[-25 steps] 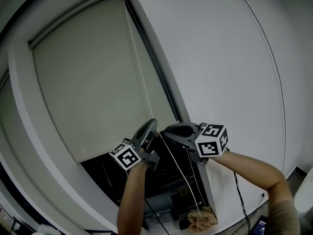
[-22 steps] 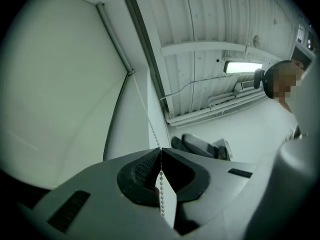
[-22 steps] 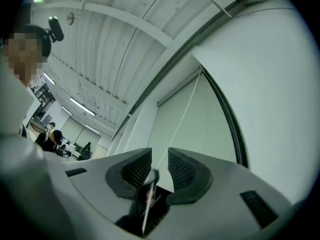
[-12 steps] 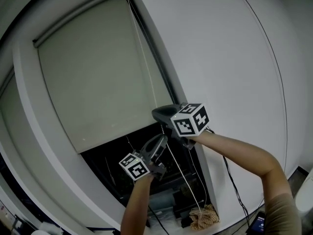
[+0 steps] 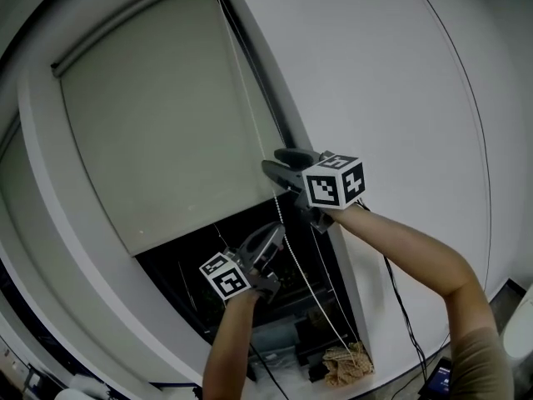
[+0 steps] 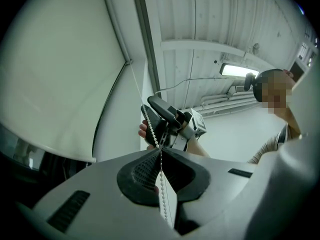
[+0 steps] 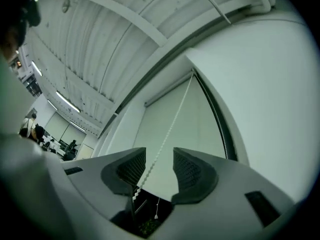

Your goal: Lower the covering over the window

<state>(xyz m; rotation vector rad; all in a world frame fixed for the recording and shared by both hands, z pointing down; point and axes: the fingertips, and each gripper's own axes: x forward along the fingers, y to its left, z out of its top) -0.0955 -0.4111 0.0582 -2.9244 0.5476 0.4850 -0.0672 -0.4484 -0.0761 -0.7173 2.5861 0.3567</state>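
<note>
A pale roller blind [image 5: 158, 115] covers the upper window, with dark glass [image 5: 216, 282] below its bottom edge. A white bead chain [image 5: 241, 90] hangs along the blind's right side. My left gripper [image 5: 275, 233] is lower down, shut on the chain [image 6: 162, 194], which is pinched between its pads [image 6: 160, 150]. My right gripper [image 5: 272, 162] is above it, and its jaws have just been opening. They stand apart [image 7: 159, 164] with the chain [image 7: 167, 129] running free between them, close to the left pad. The right gripper [image 6: 149, 107] also shows in the left gripper view.
The white window frame [image 5: 50, 248] runs down the left and a white wall [image 5: 391, 98] lies to the right. A brownish cloth heap [image 5: 346, 365] sits at the sill's lower right. A dark cable [image 5: 401, 307] hangs down the wall.
My right gripper has risen up the chain from beside the left one to above it, and its jaws now stand apart. My left gripper has sunk, still shut on the chain.
</note>
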